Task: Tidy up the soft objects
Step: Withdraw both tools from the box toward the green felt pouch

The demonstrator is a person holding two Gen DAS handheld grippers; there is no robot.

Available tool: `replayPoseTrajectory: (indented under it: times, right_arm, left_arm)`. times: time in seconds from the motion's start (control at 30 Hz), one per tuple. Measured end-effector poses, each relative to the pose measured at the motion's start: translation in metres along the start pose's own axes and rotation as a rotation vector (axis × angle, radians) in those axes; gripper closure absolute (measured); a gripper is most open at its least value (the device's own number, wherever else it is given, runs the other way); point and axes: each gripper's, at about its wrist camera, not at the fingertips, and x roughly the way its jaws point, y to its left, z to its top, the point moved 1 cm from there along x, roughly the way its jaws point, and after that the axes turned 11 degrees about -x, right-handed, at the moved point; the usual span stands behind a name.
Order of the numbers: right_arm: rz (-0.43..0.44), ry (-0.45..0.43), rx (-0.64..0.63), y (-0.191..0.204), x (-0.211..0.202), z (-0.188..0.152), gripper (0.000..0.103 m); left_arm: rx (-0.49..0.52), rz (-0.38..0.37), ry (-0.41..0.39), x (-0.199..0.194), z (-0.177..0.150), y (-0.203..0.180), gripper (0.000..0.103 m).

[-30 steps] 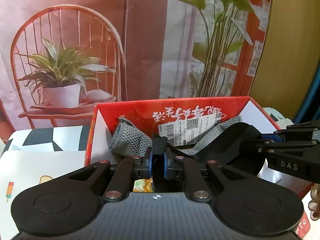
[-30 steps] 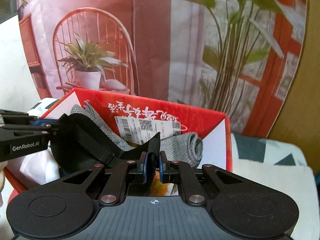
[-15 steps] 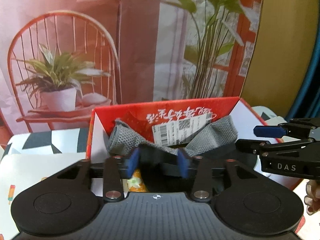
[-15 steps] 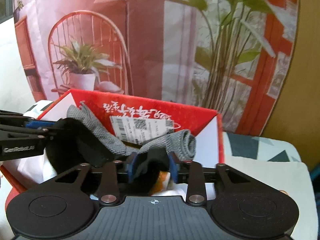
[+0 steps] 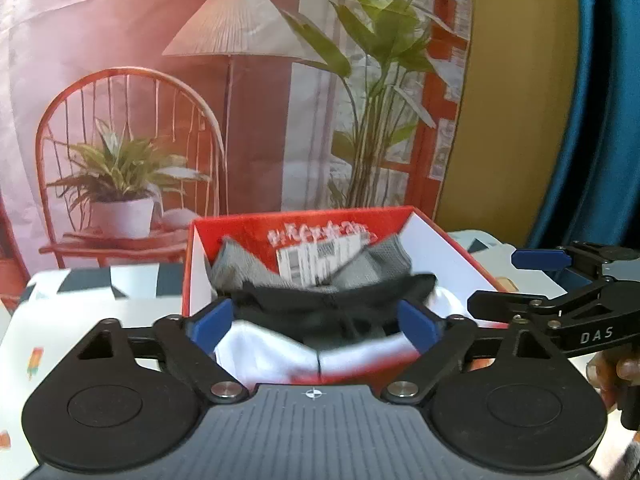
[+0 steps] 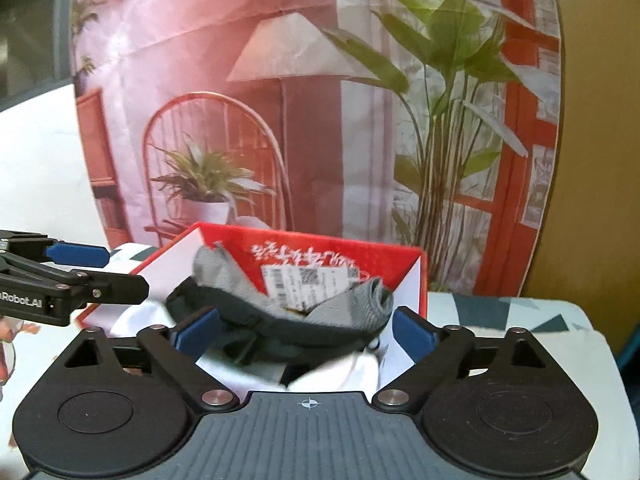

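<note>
Black cloth [image 5: 332, 300] lies in the red box [image 5: 440, 248], draped over two grey rolls [image 5: 240, 268] and a white item [image 5: 272, 352] — nothing I can see is left out on the table [image 5: 100, 320]. My left tongs [image 5: 316, 324] have just been opening and stand spread, nothing pinched; the cloth sits beyond the pads. My right tongs [image 6: 304, 332] have done the same, spread and empty. By my judgement this piece is stowed — what remains is tidying the drape or fetching any item out of view.
</note>
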Motion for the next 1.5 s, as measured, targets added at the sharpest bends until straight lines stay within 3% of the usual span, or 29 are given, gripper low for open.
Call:
replayPoseTrajectory:
  times: [0.07,0.37,0.73,1.1,1.5]
  right_arm:
    - [0.013,-0.003,0.005,0.004,-0.011,-0.012,0.0]
    - [0.037,0.071,-0.01,0.026,-0.036,-0.08,0.002]
    - [0.075,0.191,-0.041,0.054,-0.032,-0.141,0.025]
    - [0.109,0.239,-0.013,0.054,-0.019,-0.153,0.038]
    - [0.164,0.24,-0.017,0.071,-0.014,-0.149,0.038]
  left_arm:
    - [0.001,-0.006,0.003,-0.009,-0.016,0.0,0.005]
    - [-0.054,0.012,0.065,-0.018,-0.074,0.006,0.005]
    - [-0.156,0.025,0.159,-0.009,-0.125,0.015,0.007]
    - [-0.203,0.009,0.208,-0.002,-0.137,0.02,0.017]
    - [-0.216,0.001,0.22,0.0,-0.139,0.022,0.021]
